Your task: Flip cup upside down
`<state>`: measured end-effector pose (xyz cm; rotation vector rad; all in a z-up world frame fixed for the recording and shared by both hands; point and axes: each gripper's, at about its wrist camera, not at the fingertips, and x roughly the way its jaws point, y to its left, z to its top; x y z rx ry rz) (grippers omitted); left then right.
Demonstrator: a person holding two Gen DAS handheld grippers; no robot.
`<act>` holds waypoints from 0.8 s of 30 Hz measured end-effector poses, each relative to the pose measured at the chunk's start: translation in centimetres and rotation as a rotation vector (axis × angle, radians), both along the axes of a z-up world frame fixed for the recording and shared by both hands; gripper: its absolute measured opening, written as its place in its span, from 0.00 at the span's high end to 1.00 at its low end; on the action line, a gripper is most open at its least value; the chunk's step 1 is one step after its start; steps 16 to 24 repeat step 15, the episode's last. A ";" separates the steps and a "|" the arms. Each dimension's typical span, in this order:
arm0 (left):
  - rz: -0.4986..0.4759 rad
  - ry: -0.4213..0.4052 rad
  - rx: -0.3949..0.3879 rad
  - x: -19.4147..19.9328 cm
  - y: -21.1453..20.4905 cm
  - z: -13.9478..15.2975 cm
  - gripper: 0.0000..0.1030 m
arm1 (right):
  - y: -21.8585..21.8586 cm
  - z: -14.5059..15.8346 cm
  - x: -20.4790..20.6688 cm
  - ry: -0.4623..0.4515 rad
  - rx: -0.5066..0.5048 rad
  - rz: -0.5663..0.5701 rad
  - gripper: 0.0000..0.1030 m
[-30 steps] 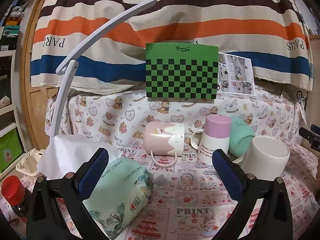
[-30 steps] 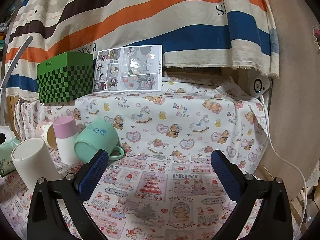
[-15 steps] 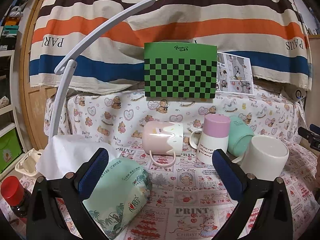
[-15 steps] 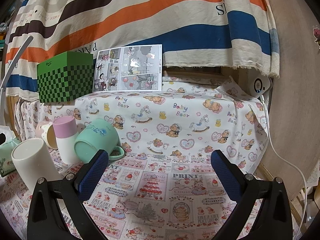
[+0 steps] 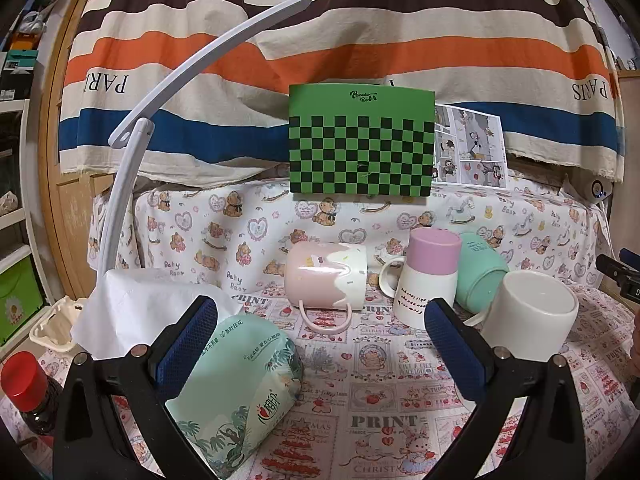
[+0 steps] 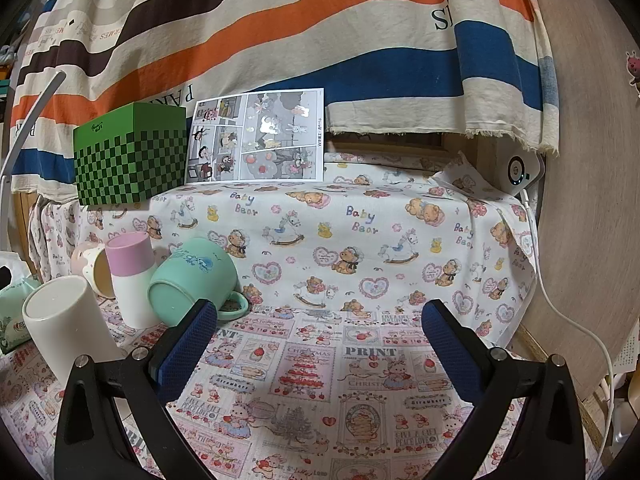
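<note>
Several cups stand on the printed cloth. A pink-and-white mug [image 5: 325,276] lies on its side, handle toward me. A white mug with a pink base [image 5: 427,282] stands upside down; it also shows in the right wrist view [image 6: 133,278]. A mint mug [image 5: 478,270] lies tilted on its side [image 6: 192,280]. A plain white cup [image 5: 530,314] stands upright [image 6: 66,326]. My left gripper [image 5: 320,344] is open and empty, short of the cups. My right gripper [image 6: 320,344] is open and empty, to the right of the cups.
A mint tissue pack [image 5: 236,392] with a white tissue sits under the left finger. A red-capped bottle [image 5: 26,388] stands at far left. A white lamp arm [image 5: 132,152], a green checkered box [image 5: 360,144], a comic card [image 6: 256,136] and a white cable [image 6: 576,320] are around.
The left wrist view has shifted slightly, the scene sliding a little up and left. The right gripper has barely moved. Both grippers stay open.
</note>
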<state>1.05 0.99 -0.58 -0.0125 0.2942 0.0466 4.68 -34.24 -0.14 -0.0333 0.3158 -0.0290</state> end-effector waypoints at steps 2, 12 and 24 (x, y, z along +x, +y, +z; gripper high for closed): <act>0.000 -0.001 -0.001 -0.1 0.0 0.0 0.00 | 0.0 0.0 0.0 0.000 0.000 0.000 0.00; 0.000 0.002 -0.002 -0.1 0.1 0.0 0.00 | 0.0 0.0 0.0 0.001 -0.001 0.001 0.00; -0.001 0.015 -0.006 0.0 0.1 -0.1 0.00 | 0.0 -0.1 0.0 0.001 -0.001 0.000 0.00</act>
